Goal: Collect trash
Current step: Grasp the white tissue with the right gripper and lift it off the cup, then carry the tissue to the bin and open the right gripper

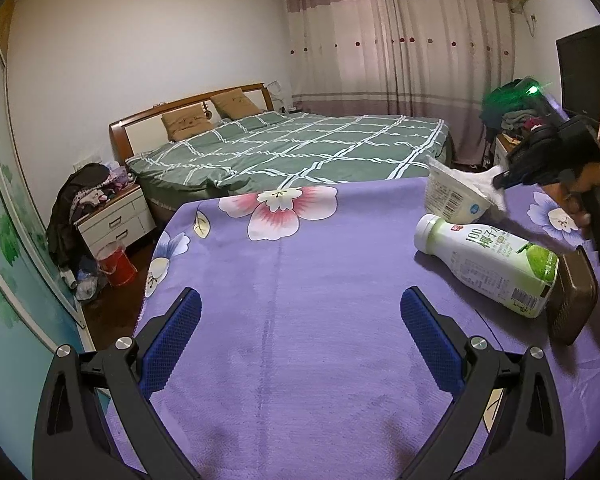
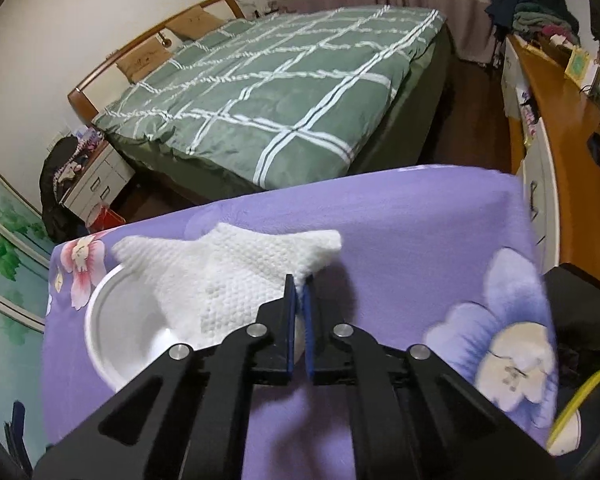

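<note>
Tissue held over the cup on the purple table.
Left wrist view: my left gripper [image 1: 300, 334] is released at lower centre; cup [image 1: 456, 194] and toppled bottle [image 1: 488, 264] sit right. Right wrist view: my right gripper [image 2: 299, 294] is clenched on the tissue [image 2: 224, 268], draped into the cup [image 2: 112, 320] at lower left.

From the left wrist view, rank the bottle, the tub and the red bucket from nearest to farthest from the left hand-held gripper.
1. Bottle, lying on its side, right.
2. Tub, behind the bottle, far right.
3. Red bucket, on the floor, left.
</note>
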{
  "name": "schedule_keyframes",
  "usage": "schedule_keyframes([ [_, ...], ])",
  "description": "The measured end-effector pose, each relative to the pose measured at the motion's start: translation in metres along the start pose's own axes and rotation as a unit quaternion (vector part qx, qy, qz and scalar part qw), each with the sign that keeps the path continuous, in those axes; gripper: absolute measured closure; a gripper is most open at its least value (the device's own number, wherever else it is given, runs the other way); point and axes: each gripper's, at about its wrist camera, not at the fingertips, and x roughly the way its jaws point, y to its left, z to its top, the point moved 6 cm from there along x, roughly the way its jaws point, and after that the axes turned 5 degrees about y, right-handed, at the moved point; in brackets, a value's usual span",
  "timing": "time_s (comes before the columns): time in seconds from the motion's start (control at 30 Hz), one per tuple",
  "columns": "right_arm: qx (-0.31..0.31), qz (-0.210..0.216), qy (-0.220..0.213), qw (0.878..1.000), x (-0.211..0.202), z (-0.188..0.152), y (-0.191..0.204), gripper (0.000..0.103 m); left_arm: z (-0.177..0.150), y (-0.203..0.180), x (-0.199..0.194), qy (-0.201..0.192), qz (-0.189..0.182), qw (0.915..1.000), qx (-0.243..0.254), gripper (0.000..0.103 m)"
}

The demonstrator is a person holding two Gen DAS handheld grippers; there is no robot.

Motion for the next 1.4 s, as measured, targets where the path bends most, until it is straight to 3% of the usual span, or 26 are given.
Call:
schedule_keyframes([
  [0.37,-0.039,0.016,-0.079,0.996,-0.102,-0.03,0.005,0.099,0.0,-0.004,-0.004,-0.003,0.002,1.0,0.008,0.005],
  [0.87,-0.078,0.036,-0.144,0.986,-0.199,-0.066,0.02,0.099,-0.002,-0.009,-0.009,-0.003,-0.003,0.9999,0.016,0.005],
  [1.13,-0.079,0.019,-0.161,0.984,-0.242,-0.097,-0.009,0.099,-0.002,-0.015,-0.011,-0.006,-0.005,0.9996,0.027,0.005],
  [1.4,-0.03,-0.055,-0.165,0.984,-0.267,-0.139,-0.087,0.099,-0.003,-0.019,-0.014,-0.006,-0.013,0.9994,0.03,0.005],
])
